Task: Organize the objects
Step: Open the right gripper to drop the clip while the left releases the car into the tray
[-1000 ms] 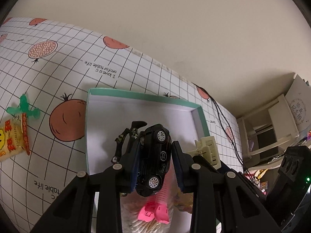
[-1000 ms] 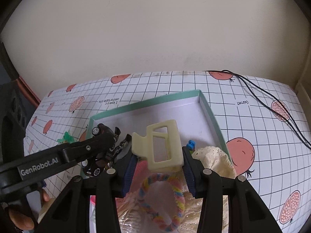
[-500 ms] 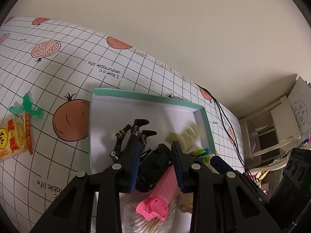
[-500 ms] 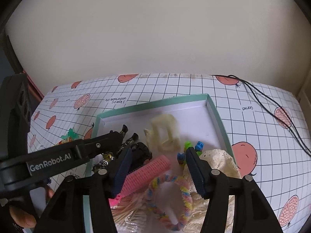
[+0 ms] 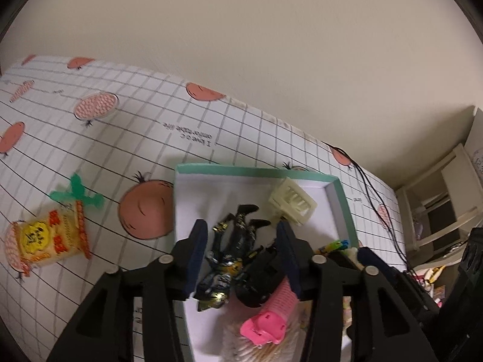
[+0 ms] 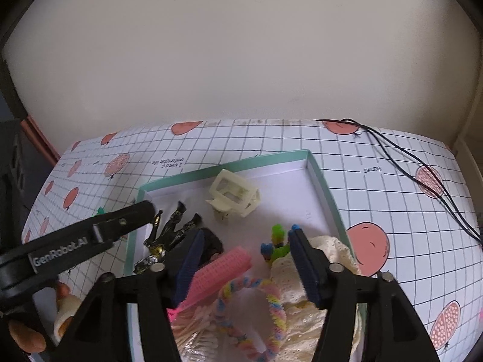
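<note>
Task well along, judging by contents. The teal-rimmed box point(image 6: 324, 193) already holds most of the things; little is left out on the bench point(image 5: 126, 138).

In the box, counted:
- one cream claw hair clip point(image 6: 234, 196), lying on its side near the far wall, clear of both grippers
- one black action figure point(image 5: 232, 253), sprawled on the white floor
- one black toy car point(image 5: 259, 277), touching the figure
- one pink hair roller point(image 6: 217, 273), leaning over the near pile
- one pastel braided hair tie point(image 6: 256, 310)
- one cream lace cloth point(image 6: 326, 298), bunched at the right wall
- a small green-and-blue toy point(image 6: 276, 246); one piece or several, cannot tell

Outside, left of the box, well apart from it:
- one yellow snack packet point(image 5: 48, 238)
- one green plastic piece point(image 5: 77, 194), touching the packet's far end

Left gripper point(image 5: 241, 259): jaws spread, straddling the figure and car, pinching nothing. Right gripper point(image 6: 244, 259): jaws spread wide above the roller and hair tie, empty.

Remaining, by my estimate: bring in the packet and green piece.
</note>
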Demonstrator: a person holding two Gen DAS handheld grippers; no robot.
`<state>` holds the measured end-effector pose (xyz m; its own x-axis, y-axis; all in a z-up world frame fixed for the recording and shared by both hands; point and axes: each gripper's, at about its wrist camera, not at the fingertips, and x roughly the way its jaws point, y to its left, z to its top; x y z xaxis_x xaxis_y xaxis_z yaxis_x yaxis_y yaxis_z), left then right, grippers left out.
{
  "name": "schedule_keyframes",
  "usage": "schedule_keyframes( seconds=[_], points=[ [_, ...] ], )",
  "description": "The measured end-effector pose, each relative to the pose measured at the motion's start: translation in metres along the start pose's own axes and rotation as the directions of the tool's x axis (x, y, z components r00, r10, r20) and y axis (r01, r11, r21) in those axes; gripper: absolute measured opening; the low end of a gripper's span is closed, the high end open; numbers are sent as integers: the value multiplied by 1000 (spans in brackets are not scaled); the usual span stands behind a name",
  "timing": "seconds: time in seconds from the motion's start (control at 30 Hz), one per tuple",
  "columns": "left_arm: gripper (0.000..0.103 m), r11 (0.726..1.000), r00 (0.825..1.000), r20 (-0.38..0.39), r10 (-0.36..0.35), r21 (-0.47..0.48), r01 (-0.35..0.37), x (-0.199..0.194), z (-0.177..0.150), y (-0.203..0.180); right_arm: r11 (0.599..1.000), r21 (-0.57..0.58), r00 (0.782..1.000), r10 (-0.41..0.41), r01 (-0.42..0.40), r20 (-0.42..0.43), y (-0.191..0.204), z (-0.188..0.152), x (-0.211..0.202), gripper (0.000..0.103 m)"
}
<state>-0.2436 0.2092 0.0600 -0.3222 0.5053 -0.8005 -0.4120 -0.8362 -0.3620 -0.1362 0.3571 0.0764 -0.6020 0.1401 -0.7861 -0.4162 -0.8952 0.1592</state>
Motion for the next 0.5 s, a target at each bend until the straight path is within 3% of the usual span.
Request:
schedule_keyframes(
  seconds=[0.23, 0.37, 0.43, 0.5],
  points=[
    [76, 997, 996, 48, 75, 13, -76, -5, 2, 8, 1000, 15, 1000, 0, 0, 5, -5, 0, 2, 79],
    [81, 995, 992, 76, 99, 6, -100, -8, 4, 13, 1000, 16, 1000, 4, -4, 9, -5, 0, 4, 83],
    [94, 995, 991, 89, 103, -2, -103, -10, 5, 15, 1000, 14, 1000, 4, -4, 13, -5, -1, 4, 95],
    [96, 995, 989, 105, 103, -8, -103, -11, 7, 16, 1000, 11, 1000, 11, -11, 16, -4, -1, 4, 98]
  ],
)
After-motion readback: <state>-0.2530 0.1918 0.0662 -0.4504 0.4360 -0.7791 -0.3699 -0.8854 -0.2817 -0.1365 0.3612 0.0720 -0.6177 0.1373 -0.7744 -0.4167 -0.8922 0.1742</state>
